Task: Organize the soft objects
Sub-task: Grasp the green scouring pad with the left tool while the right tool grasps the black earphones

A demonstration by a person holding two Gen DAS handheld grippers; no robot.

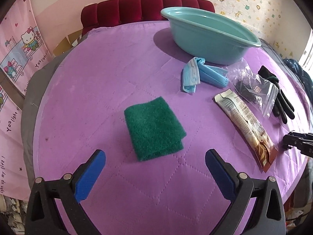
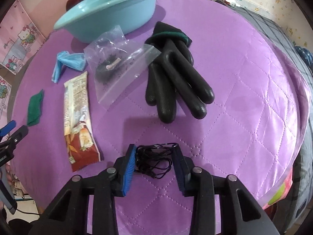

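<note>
A folded green scouring cloth lies on the purple quilted cover, just ahead of my left gripper, whose blue pads stand wide apart with nothing between them. In the right wrist view my right gripper has its pads against both sides of a tangled black cord bundle resting on the cover. A crumpled blue face mask lies beside the teal basin. Black gloves lie ahead of the right gripper.
A clear zip bag with dark contents and a long snack packet lie between the mask and the gloves. A dark red headboard stands behind the basin. The cover's edge drops off at the right.
</note>
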